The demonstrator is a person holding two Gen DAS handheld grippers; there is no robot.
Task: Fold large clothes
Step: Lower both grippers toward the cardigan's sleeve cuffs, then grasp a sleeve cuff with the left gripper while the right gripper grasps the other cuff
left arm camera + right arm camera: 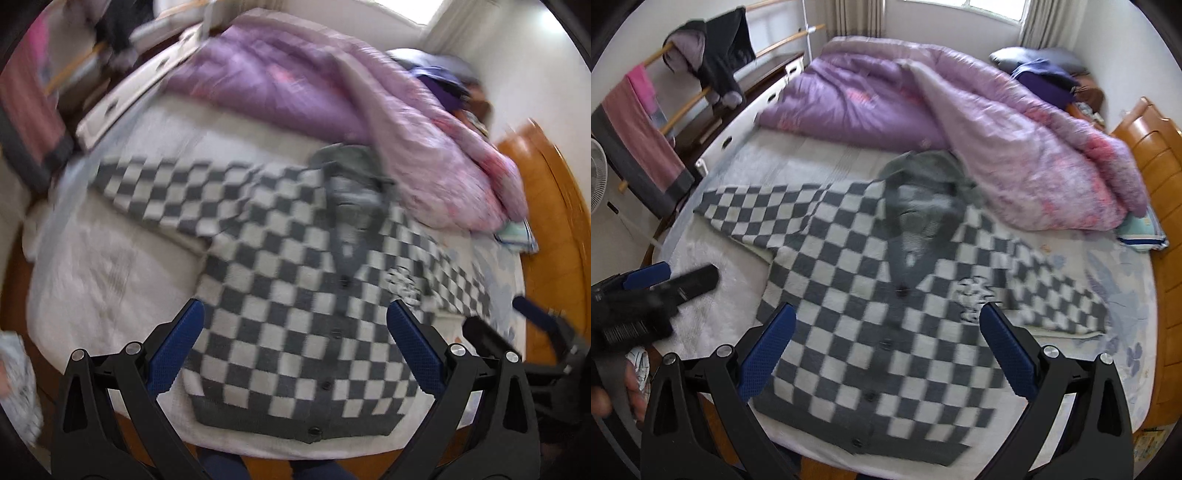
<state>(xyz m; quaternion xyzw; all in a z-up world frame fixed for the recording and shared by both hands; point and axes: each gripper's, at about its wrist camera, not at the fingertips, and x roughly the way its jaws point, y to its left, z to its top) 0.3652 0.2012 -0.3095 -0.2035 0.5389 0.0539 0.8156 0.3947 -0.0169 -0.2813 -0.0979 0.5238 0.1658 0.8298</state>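
Observation:
A grey-and-white checkered cardigan (pixel 291 295) lies flat and buttoned on the bed, sleeves spread left and right, hem toward me. It also shows in the right wrist view (pixel 886 332). My left gripper (pixel 295 314) is open and empty above the cardigan's lower body. My right gripper (pixel 888 319) is open and empty above the cardigan's middle. The right gripper's fingers (pixel 532 314) show at the left wrist view's right edge. The left gripper's fingers (pixel 665 277) show at the right wrist view's left edge.
A purple quilt (pixel 960 122) is piled on the far half of the bed, its edge over the cardigan's collar. A white fuzzy blanket (pixel 713 302) covers the bed's left side. A wooden headboard (pixel 1156 177) is at right, a clothes rail (pixel 683 99) with hanging garments at left.

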